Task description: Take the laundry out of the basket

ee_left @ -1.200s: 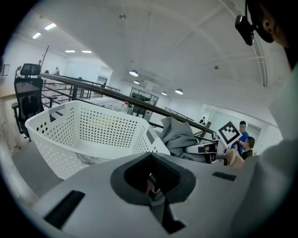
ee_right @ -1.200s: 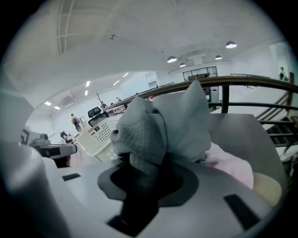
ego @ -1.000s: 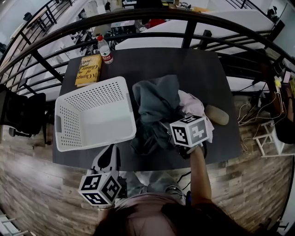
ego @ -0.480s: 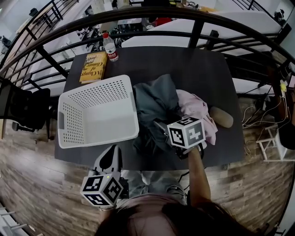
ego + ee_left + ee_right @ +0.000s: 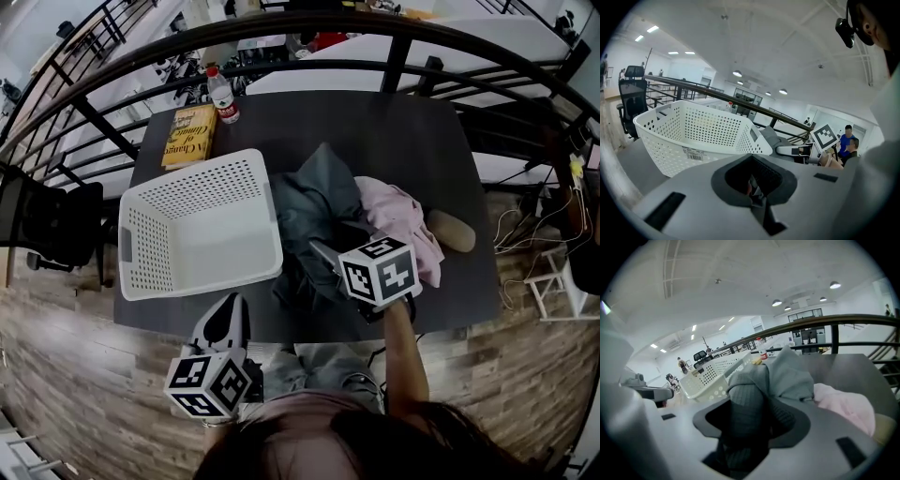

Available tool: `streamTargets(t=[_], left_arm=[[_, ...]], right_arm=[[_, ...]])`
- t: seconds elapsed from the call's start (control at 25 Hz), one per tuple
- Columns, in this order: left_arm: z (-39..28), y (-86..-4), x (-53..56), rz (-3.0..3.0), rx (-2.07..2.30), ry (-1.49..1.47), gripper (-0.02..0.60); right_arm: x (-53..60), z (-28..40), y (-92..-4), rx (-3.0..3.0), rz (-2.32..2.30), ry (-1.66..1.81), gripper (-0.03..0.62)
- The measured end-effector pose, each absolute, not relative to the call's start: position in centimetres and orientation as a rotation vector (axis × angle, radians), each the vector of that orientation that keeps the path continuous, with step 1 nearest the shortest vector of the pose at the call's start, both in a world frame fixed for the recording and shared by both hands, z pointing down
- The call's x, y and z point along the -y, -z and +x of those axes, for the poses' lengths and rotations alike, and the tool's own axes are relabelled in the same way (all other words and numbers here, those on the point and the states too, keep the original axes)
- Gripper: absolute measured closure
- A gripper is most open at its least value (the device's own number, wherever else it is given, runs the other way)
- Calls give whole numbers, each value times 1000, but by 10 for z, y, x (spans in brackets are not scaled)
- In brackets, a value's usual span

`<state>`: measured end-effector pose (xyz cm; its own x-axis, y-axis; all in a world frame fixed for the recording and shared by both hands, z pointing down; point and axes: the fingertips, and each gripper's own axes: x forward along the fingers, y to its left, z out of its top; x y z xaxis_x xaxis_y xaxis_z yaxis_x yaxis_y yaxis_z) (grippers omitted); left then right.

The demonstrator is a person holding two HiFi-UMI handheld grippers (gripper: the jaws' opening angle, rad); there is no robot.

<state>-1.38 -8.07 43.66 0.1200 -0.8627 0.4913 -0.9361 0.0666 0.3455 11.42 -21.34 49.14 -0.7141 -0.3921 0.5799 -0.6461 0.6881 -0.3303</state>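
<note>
The white perforated basket (image 5: 150, 248) stands empty on the left of the dark table (image 5: 394, 131); it also shows in the left gripper view (image 5: 693, 136). To its right lies a heap of laundry: a grey-blue garment (image 5: 314, 202) over dark ribbed cloth, and a pink garment (image 5: 403, 220). My right gripper (image 5: 326, 261) sits low on the near side of the heap. Its jaws have just been opening, and dark ribbed cloth (image 5: 745, 413) still lies between them. My left gripper (image 5: 223, 319) hovers at the table's front edge, shut and empty, pointing at the basket.
A yellow book (image 5: 186, 127) and a water bottle (image 5: 223, 96) lie at the table's far left corner. A tan oval object (image 5: 455, 230) rests right of the pink garment. A black railing (image 5: 394, 61) runs behind the table. An office chair (image 5: 47, 220) stands at the left.
The right gripper's fingers stand wider apart over the dark cloth, and the grey garment has bunched up a little. The left gripper and the basket have not moved.
</note>
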Motion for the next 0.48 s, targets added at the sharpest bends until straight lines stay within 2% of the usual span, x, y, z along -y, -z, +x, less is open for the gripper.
streamTargets(t=[0.48], left_arm=[[-8,-428,60,1868,1698,-139,583]], right_arm=[[189,126,-471,2438,889,-688,367]])
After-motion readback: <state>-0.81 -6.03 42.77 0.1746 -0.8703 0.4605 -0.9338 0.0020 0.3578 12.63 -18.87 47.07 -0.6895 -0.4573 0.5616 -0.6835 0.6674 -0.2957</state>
